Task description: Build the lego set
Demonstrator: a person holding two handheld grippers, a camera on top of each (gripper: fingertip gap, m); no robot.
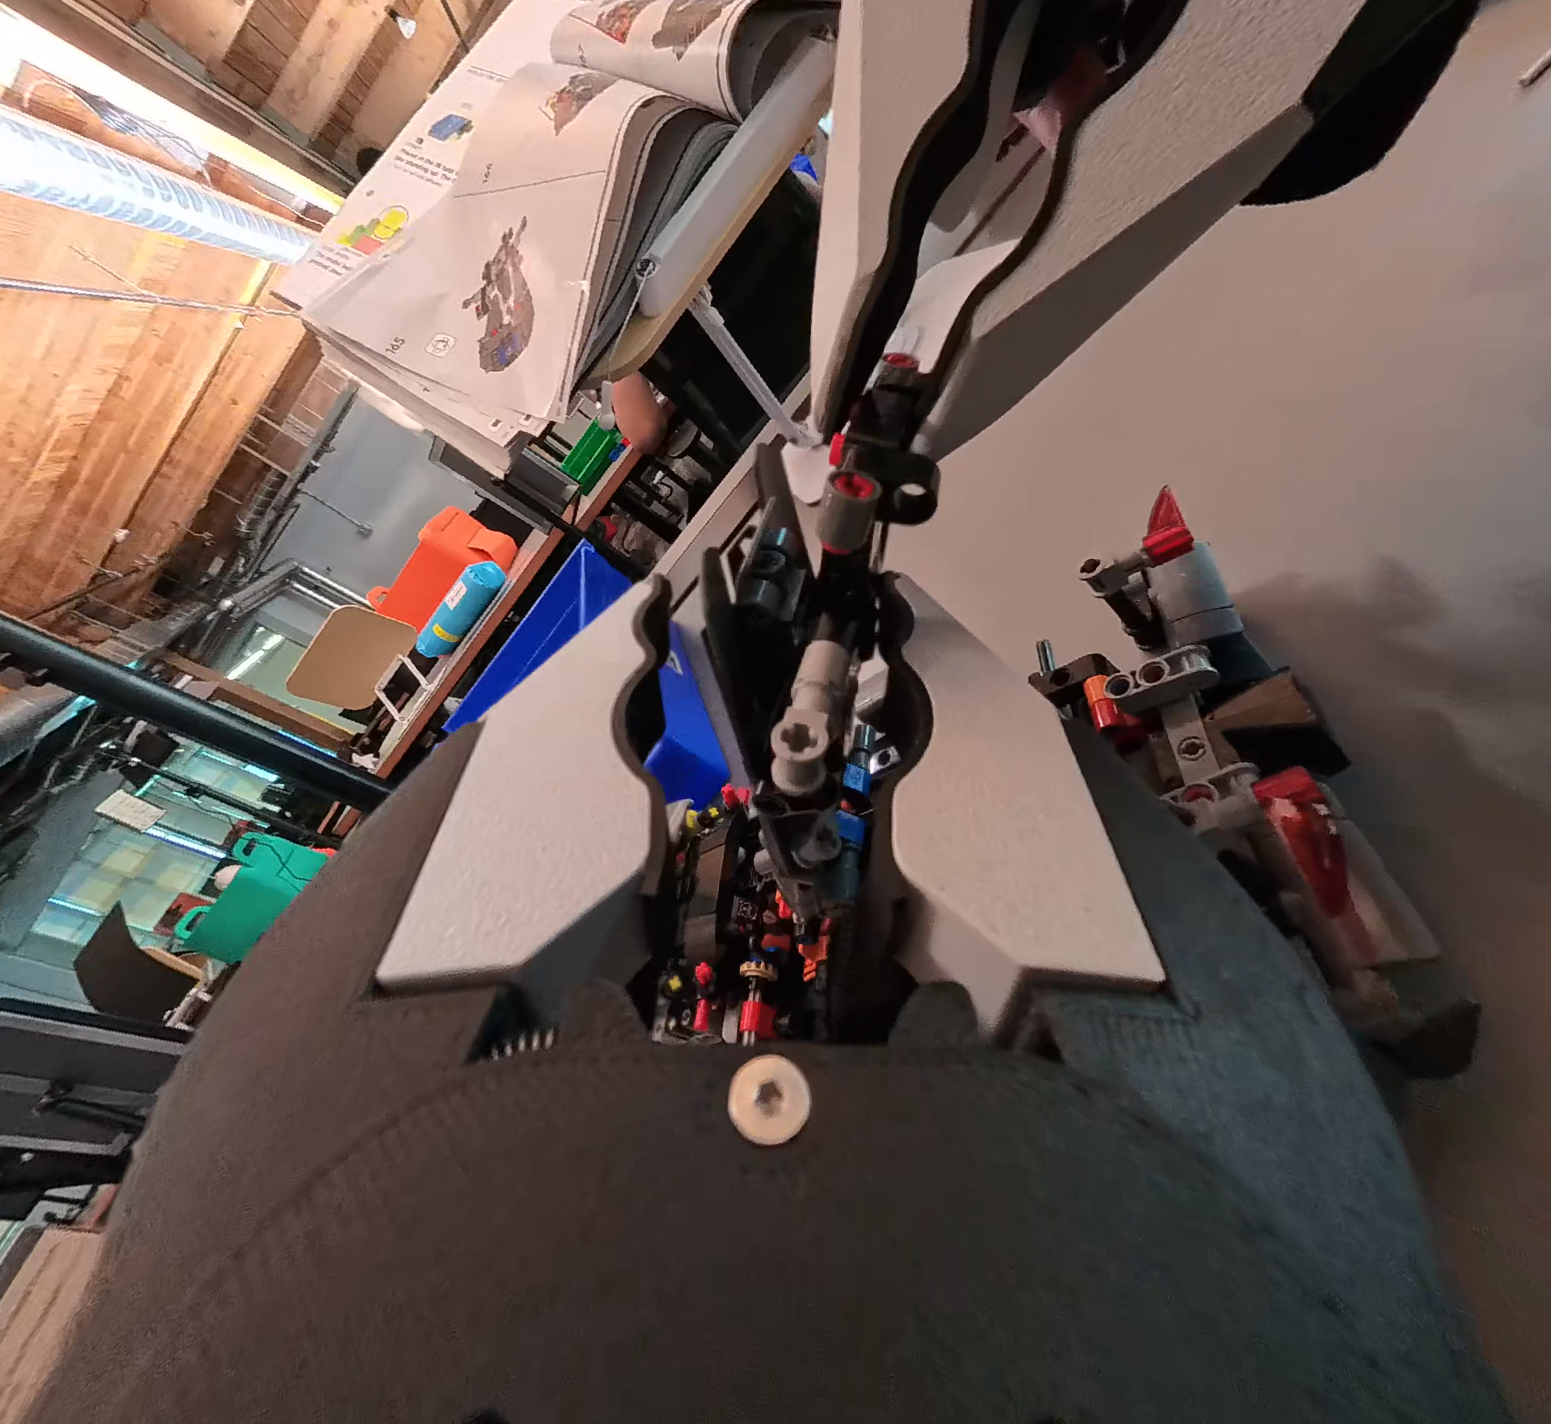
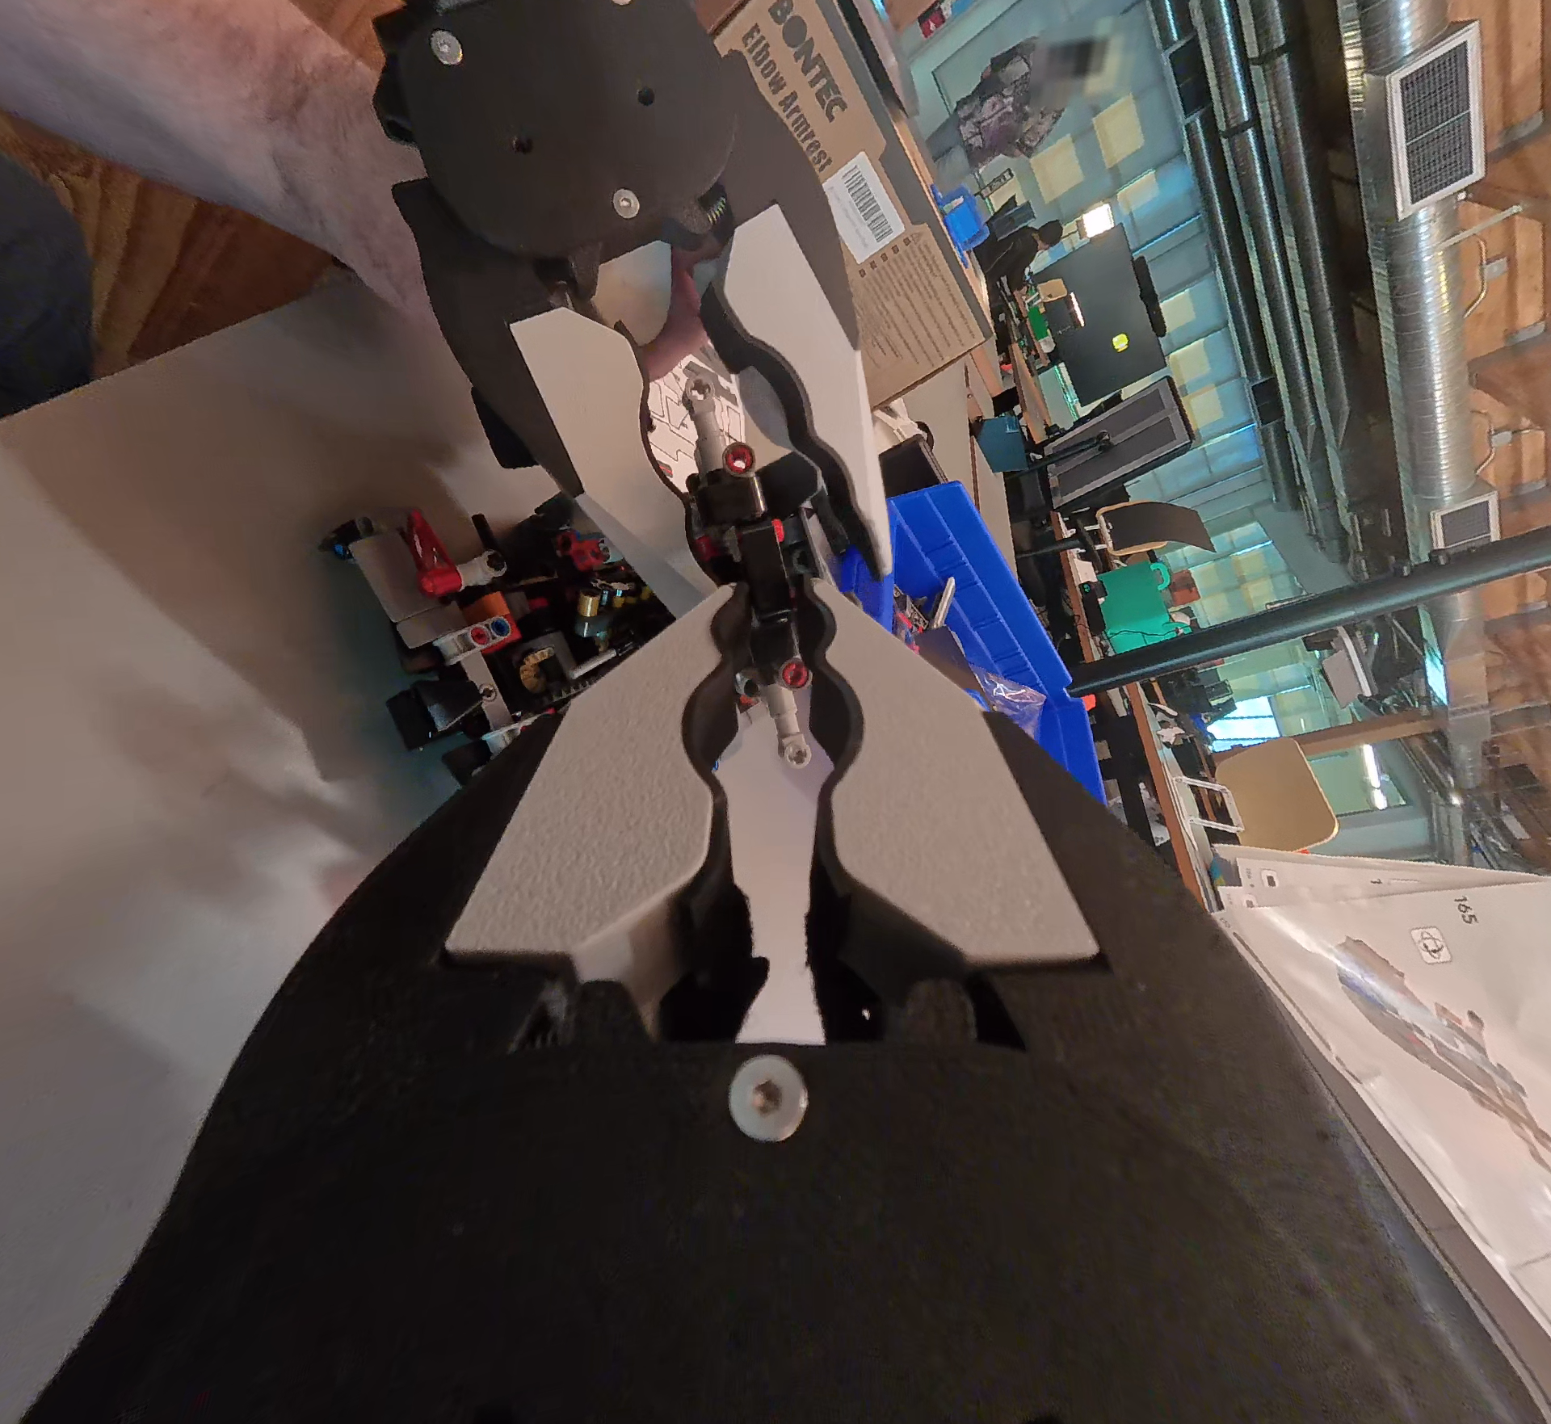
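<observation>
Both tongs meet tip to tip above the white surface (image 2: 168, 511), each pinching an end of 1 small lego sub-assembly (image 2: 759, 544) held in the air between them.

Left tongs (image 1: 785, 603): pressed onto the grey axle-and-connector end of the sub-assembly; the grey rod with a cross-shaped end runs back between the 2 fingers toward the camera.

Right tongs (image 2: 776, 595): pressed onto the black connector end; red pins and a short grey axle project inward between the fingers.

In the left wrist view, the right tongs come in from the top, tips closed on the black and red part.

Partly built lego model (image 2: 503, 620): rests on the surface, beside and below the held piece. It shows grey, black, red and orange parts.

Blue bin (image 2: 982, 603): sits at the surface edge, behind the tongs.

Instruction booklet (image 1: 503, 209): lies open on a raised stand, pages curled.
</observation>
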